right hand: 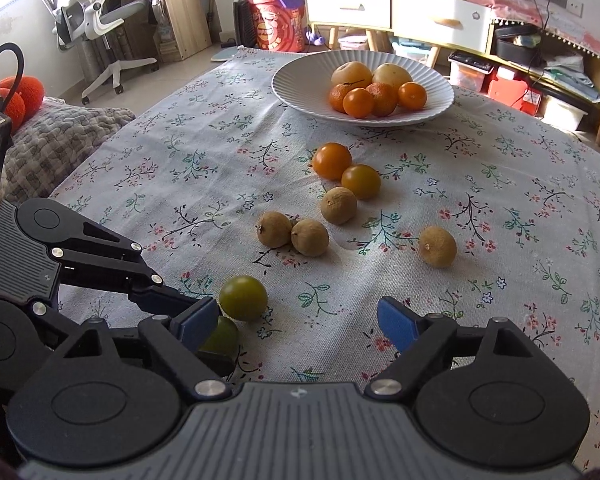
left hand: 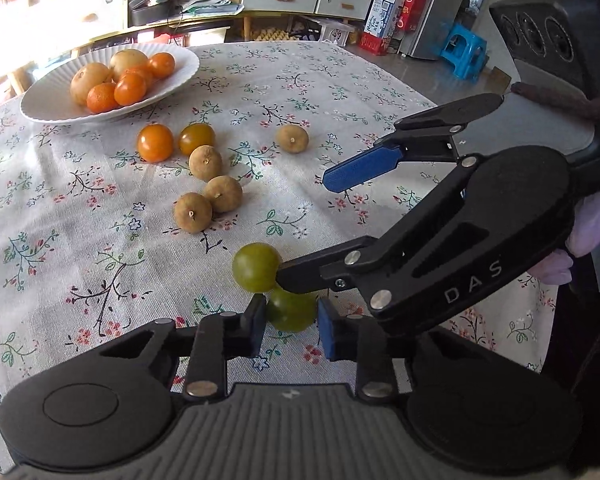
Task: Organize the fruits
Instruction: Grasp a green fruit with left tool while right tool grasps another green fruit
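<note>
Floral tablecloth (left hand: 340, 80) under left claw (left hand: 291, 320) clenched on green fruit (left hand: 290, 314), right claw (right hand: 296, 320) released.

A white swivel office chair (right hand: 96, 20) stood left of the pale wooden drawer cabinet (right hand: 396, 8), sunlit from the left.

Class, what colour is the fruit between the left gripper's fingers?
Green fruit; clearest in the left wrist view.

I see my right gripper (right hand: 296, 322) gaping above the flowered cloth (right hand: 500, 208), the white plate (right hand: 300, 80) beyond, two green fruits (right hand: 243, 297) nearer than it.
</note>
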The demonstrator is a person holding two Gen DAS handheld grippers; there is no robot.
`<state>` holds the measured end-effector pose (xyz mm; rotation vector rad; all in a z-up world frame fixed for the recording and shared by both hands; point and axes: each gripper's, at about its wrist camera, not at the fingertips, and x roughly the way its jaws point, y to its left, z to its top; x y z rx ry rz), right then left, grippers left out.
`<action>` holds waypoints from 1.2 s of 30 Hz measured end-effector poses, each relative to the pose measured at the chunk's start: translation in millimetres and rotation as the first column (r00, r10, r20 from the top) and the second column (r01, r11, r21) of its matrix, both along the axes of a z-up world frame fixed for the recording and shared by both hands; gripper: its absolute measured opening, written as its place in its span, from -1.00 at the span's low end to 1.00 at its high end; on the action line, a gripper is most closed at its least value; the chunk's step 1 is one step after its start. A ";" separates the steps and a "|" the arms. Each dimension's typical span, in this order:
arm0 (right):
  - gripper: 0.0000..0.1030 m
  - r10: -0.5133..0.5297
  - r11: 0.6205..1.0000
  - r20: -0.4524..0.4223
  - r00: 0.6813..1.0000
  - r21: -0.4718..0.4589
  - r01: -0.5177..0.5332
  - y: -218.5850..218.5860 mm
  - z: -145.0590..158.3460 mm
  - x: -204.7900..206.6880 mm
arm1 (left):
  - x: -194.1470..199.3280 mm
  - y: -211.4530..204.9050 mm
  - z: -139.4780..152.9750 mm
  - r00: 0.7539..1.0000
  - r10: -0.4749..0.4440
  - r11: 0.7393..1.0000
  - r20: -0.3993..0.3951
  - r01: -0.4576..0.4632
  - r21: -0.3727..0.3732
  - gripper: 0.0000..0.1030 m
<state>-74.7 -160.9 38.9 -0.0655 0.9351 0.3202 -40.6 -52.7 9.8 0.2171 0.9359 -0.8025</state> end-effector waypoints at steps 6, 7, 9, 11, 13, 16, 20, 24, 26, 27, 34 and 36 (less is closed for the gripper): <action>0.55 0.004 1.000 -0.010 1.000 0.002 -0.004 1.2 -0.9 0.8 | 6.6 5.2 2.6 1.000 0.023 0.998 -0.001 -0.023 0.064 -0.65; 0.55 0.000 1.000 -0.012 1.000 0.005 0.000 0.7 -1.0 1.7 | 8.1 7.6 3.2 0.999 0.034 0.997 0.001 -0.034 0.071 -0.65; 0.54 -0.003 1.000 -0.014 1.000 0.006 0.003 1.4 -1.6 3.2 | 12.0 11.5 3.5 0.999 0.050 0.996 -0.001 -0.050 0.079 -0.65; 0.51 -0.005 1.000 -0.017 1.000 0.010 0.006 1.1 -2.0 3.8 | 14.4 14.8 3.8 0.998 0.064 0.994 0.002 -0.064 0.087 -0.65; 0.49 0.000 1.000 -0.021 1.000 0.011 0.000 2.7 -2.6 4.0 | 16.2 17.6 4.9 0.997 0.076 0.992 0.011 -0.076 0.096 -0.65; 0.46 0.016 1.000 -0.025 1.000 0.004 -0.016 7.3 -3.5 4.6 | 17.1 20.3 6.0 0.996 0.090 0.990 0.022 -0.092 0.110 -0.65; 0.31 0.043 0.999 -0.031 0.999 0.004 -0.043 14.6 -4.4 4.7 | 17.1 22.8 5.9 0.994 0.102 0.987 0.032 -0.105 0.124 -0.65; 0.14 0.050 0.999 -0.038 0.998 0.015 -0.050 17.4 -5.5 6.4 | 18.0 26.5 7.3 0.993 0.114 0.985 0.033 -0.117 0.126 -0.65; 0.10 0.055 0.998 -0.041 0.998 0.016 -0.054 18.9 -6.0 6.8 | 18.1 28.4 8.2 0.992 0.118 0.984 0.036 -0.122 0.129 -0.65; 0.06 0.059 0.998 -0.042 0.997 0.015 -0.058 19.7 -6.2 6.7 | 18.0 29.0 8.6 0.992 0.120 0.983 0.040 -0.124 0.132 -0.65; -0.14 0.090 0.996 -0.043 0.995 0.009 -0.090 29.1 -8.1 4.8 | 17.8 32.0 10.4 0.990 0.130 0.980 0.058 -0.137 0.145 -0.65; -0.23 0.098 0.995 -0.045 0.994 0.009 -0.098 31.1 -8.8 5.0 | 17.8 32.5 10.8 0.989 0.133 0.979 0.061 -0.140 0.147 -0.65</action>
